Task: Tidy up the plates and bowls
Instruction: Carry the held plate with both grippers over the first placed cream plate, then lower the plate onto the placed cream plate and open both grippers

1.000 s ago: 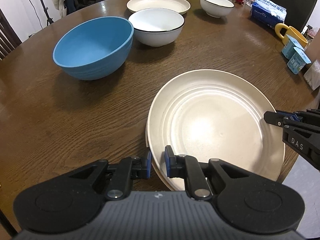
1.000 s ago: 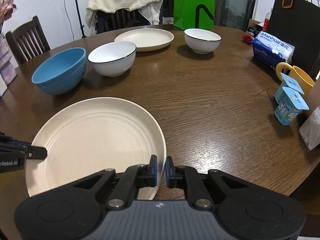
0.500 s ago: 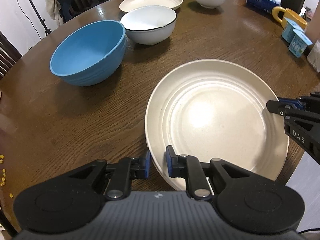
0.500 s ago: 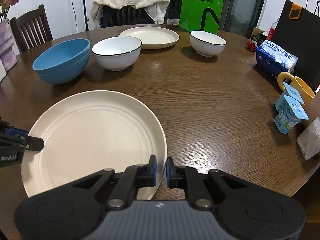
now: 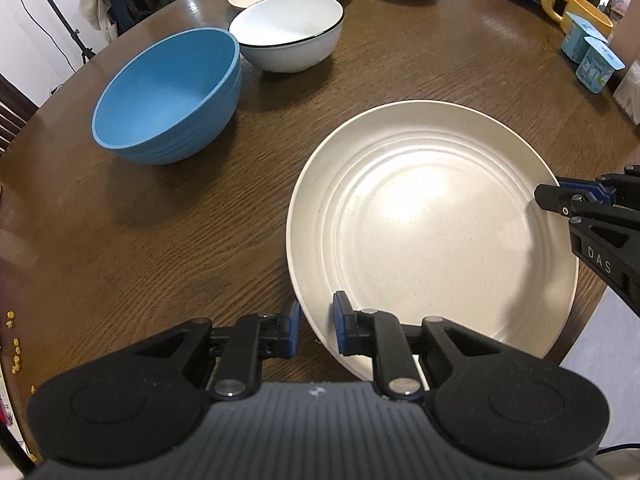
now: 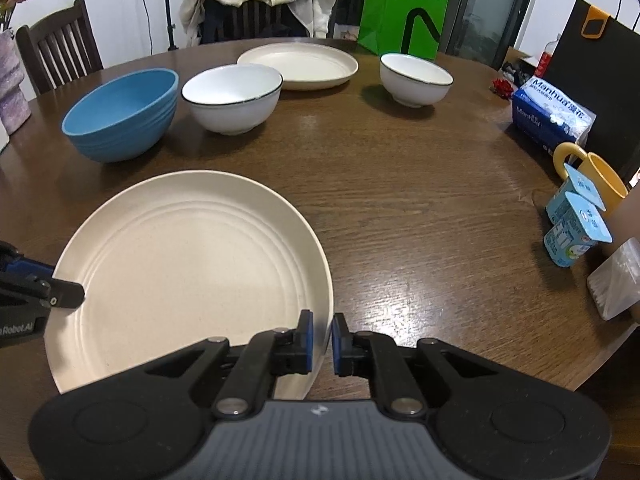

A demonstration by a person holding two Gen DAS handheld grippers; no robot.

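Straddling rim of near cream plate [image 5: 432, 220], left gripper [image 5: 314, 328] jaws slightly apart, rim between, pads seemingly not pressing. Blue bowl [image 5: 168, 96], white bowl [image 5: 288, 32] empty, unstacked.

Right gripper [image 6: 320, 336] nearly closed, pinching plate's opposite rim at table [image 6: 400, 184] edge. Far plate [image 6: 298, 62], small bowl [image 6: 416, 80] empty. Sorting barely begun.

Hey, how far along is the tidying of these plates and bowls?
Nothing looks stacked yet. In hand: the near plate, right gripper shut on its rim, left gripper straddling the opposite rim. Left: the far plate, blue bowl, larger white bowl and smaller white bowl stand apart on the table.
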